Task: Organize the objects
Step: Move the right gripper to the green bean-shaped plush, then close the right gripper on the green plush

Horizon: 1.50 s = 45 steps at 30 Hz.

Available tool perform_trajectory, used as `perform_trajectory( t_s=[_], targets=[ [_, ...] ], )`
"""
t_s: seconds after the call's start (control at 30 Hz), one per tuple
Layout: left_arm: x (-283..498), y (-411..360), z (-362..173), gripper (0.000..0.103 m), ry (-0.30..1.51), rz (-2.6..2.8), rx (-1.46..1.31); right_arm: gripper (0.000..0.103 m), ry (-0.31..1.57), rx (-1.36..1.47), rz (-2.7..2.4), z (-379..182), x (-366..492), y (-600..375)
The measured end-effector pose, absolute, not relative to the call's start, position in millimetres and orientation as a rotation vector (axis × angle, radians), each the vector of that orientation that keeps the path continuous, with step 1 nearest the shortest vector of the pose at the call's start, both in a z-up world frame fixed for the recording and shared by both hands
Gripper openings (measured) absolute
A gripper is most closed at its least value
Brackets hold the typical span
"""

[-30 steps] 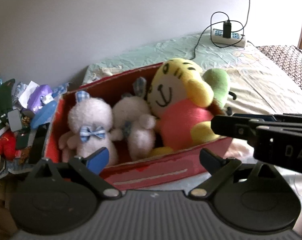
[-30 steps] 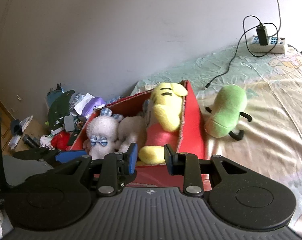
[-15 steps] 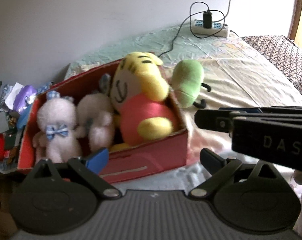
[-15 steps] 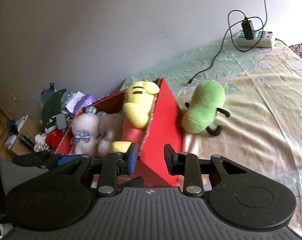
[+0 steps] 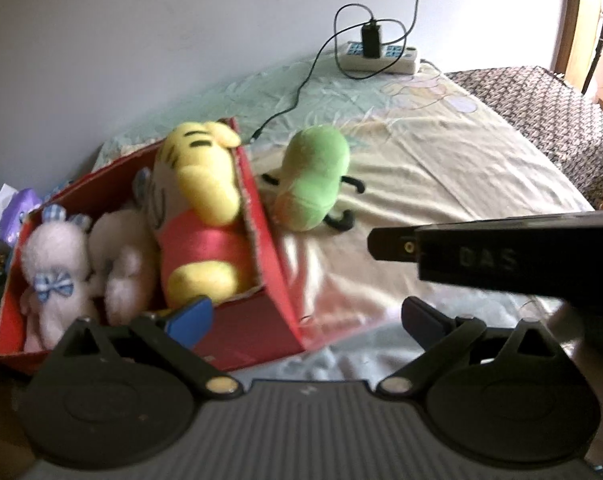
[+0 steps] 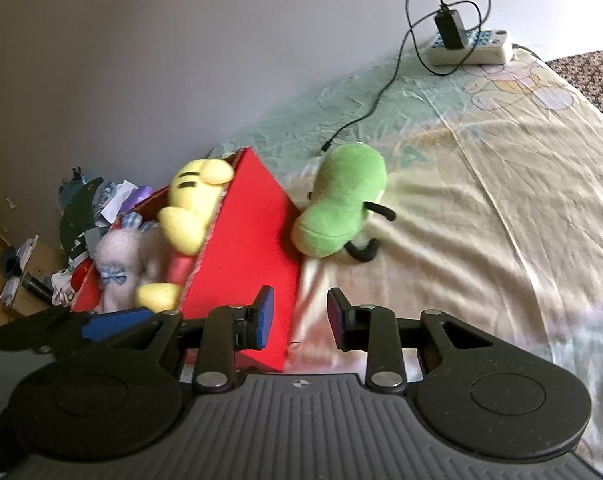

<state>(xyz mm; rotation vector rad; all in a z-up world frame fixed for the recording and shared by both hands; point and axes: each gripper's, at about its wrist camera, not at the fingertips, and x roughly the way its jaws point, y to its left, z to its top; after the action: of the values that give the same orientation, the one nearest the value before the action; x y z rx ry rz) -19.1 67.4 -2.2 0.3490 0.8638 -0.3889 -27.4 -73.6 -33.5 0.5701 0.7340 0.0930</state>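
A red box (image 5: 269, 248) (image 6: 249, 248) stands on the bed and holds a yellow tiger plush (image 5: 201, 208) (image 6: 195, 184) and two white plush animals (image 5: 53, 272) (image 6: 117, 264). A green bean plush (image 5: 313, 176) (image 6: 341, 204) lies on the sheet just right of the box. My left gripper (image 5: 305, 316) is open and empty at the box's near right corner. My right gripper (image 6: 299, 316) is open and empty, in front of the box's right wall; its side shows in the left wrist view (image 5: 501, 256).
A white power strip (image 5: 381, 56) (image 6: 469, 46) with a black charger and cable lies at the bed's far side by the wall. Clutter (image 6: 85, 216) is piled on the floor left of the bed. A patterned blanket (image 5: 541, 112) covers the right side.
Both views have swung right, so the box has slid left and the green plush has come into fuller view. Both grippers stay open and empty.
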Motion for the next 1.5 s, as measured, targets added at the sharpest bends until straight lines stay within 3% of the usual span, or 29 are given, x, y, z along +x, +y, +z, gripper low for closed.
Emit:
perform_trajectory(
  t_s=[0.37, 0.73, 0.9, 0.97, 1.0, 1.1, 1.5],
  targets=[
    [-29, 52, 0, 0.100, 0.821, -0.516, 0.273, 0.032, 0.762, 0.677, 0.120, -73, 22, -125],
    [-13, 19, -28, 0.099, 0.882, -0.603, 0.271, 0.032, 0.766, 0.264, 0.163, -96, 74, -119],
    [-1, 15, -36, 0.099, 0.914, -0.587, 0.252, 0.031, 0.745, 0.221, 0.218, -103, 87, -117],
    [0, 13, -36, 0.099, 0.912, -0.586, 0.255, 0.028, 0.741, 0.199, 0.235, -106, 91, -114],
    [0, 12, -36, 0.099, 0.916, -0.586, 0.256, 0.018, 0.747, 0.196, 0.244, -107, 92, -114],
    [5, 7, -38, 0.099, 0.928, -0.583, 0.254, 0.010, 0.753, 0.246, 0.270, -107, 91, -121],
    [11, -1, -27, 0.099, 0.916, -0.630, 0.248, 0.008, 0.700, 0.428, 0.321, -79, 39, -167]
  ],
)
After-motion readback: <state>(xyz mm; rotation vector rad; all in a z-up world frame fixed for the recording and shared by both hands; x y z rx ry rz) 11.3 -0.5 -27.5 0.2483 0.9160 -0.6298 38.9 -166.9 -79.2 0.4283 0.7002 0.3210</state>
